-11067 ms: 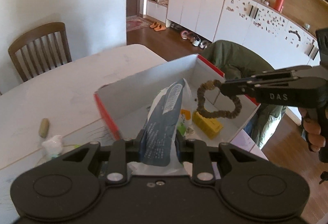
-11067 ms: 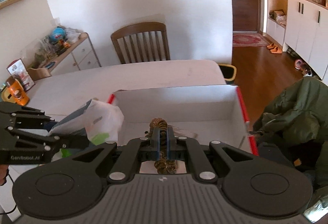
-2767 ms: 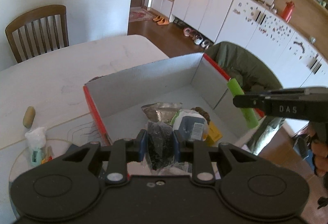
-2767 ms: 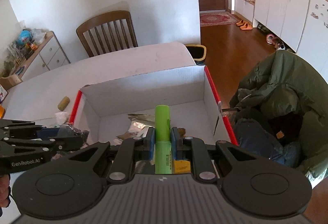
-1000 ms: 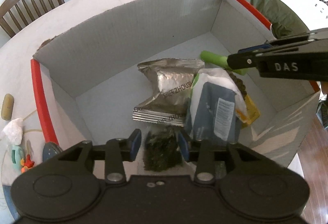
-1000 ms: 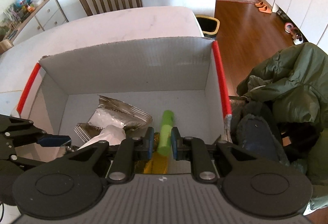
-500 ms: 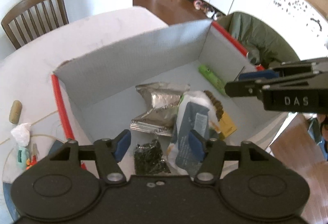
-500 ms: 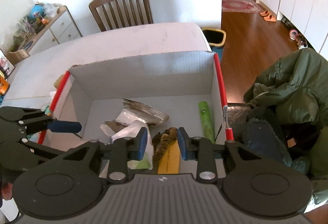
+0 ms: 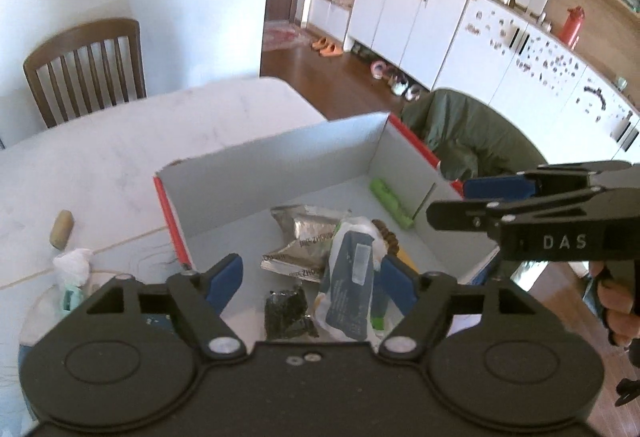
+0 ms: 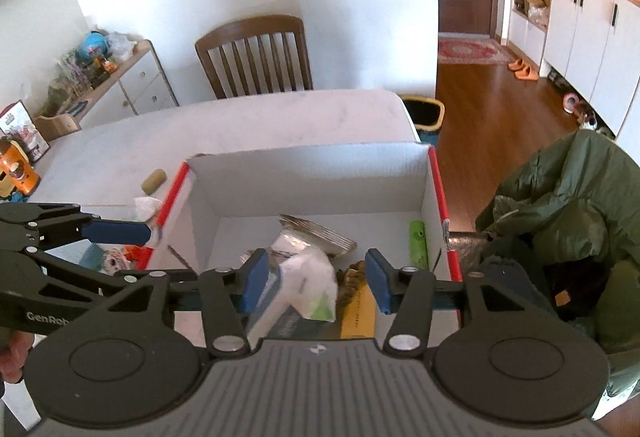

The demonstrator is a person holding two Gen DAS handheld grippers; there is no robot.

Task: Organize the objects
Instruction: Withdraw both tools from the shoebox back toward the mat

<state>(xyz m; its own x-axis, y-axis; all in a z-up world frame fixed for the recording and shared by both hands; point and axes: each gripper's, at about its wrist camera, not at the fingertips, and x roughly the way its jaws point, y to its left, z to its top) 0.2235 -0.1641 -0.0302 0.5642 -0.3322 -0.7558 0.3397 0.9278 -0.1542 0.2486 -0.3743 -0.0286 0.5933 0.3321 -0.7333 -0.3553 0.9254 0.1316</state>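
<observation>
Left wrist view, box (image 9: pixel 280 161), silver packet (image 9: pixel 308 233), green tube (image 9: pixel 390 201)

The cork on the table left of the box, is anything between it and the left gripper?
Nothing visible blocks it. The cork lies bare on the table, outside the box's red-edged wall. The left gripper is open above the box; crumpled tissue sits nearer, beside the path.

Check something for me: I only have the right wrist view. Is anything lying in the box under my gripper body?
Observer: Yes, a black packet lies on the box floor by the near wall, left of the blue-and-white bag.
Operator: Any print on the silver packet?
Observer: It reads "ZHOUSE" along its edge.
Operator: Where is the right gripper?
Observer: Open, with its tips over the box's right wall.
</observation>
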